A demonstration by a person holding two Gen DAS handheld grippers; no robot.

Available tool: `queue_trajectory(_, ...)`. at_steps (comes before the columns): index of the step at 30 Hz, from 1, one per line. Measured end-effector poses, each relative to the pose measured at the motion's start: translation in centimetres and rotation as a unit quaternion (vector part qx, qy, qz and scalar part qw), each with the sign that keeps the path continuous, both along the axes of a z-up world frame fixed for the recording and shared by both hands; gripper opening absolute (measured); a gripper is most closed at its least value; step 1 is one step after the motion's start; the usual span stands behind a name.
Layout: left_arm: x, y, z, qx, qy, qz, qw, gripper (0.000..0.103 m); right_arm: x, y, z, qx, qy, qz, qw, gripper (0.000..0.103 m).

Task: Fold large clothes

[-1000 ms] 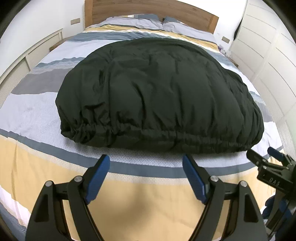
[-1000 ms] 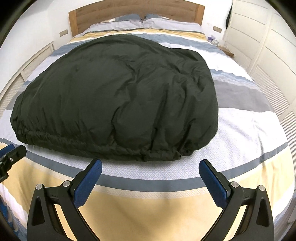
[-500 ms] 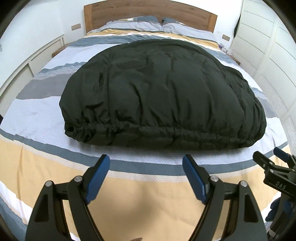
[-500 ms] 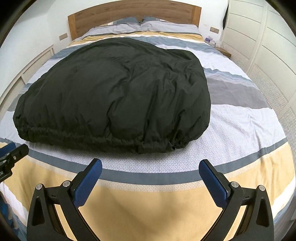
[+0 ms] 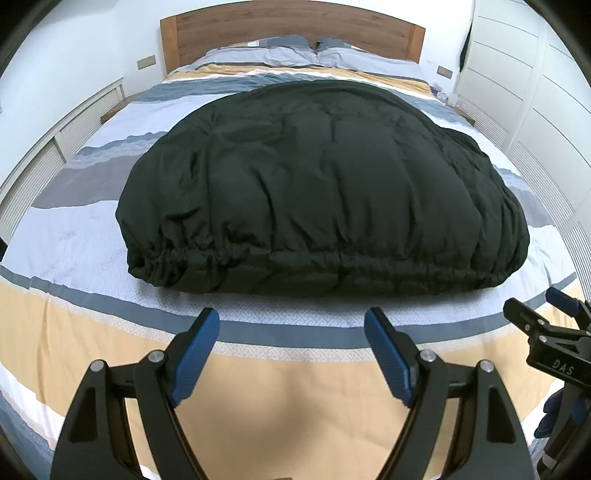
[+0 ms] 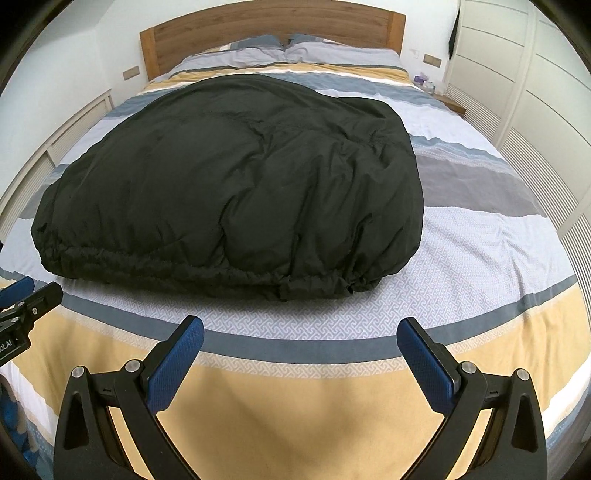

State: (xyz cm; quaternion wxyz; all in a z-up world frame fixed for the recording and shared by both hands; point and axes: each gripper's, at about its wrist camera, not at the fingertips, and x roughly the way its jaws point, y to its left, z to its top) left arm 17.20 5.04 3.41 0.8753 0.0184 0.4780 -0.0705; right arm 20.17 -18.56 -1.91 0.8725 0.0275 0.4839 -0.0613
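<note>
A large black puffy jacket lies spread flat on the striped bedspread, its gathered elastic hem facing me. It also shows in the right wrist view. My left gripper is open and empty, held above the bed a short way in front of the hem. My right gripper is open and empty, also short of the hem, toward the jacket's right end. The right gripper shows at the right edge of the left wrist view; the left gripper shows at the left edge of the right wrist view.
The bed has a wooden headboard and pillows at the far end. White wardrobe doors run along the right side. A white slatted wall panel runs along the left. A bedside shelf holds small items.
Both grippers have drawn back and risen from the jacket; its hem now sits farther from the fingertips. Both stayed open.
</note>
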Motion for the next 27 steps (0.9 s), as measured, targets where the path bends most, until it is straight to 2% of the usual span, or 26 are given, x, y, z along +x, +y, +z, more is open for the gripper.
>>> queue_trajectory(27,-0.59,-0.54,-0.17,-0.001,-0.007,-0.012,0.9999,0.08,-0.43,-0.15,-0.42,-0.004,0.007,0.001,1.0,0.102)
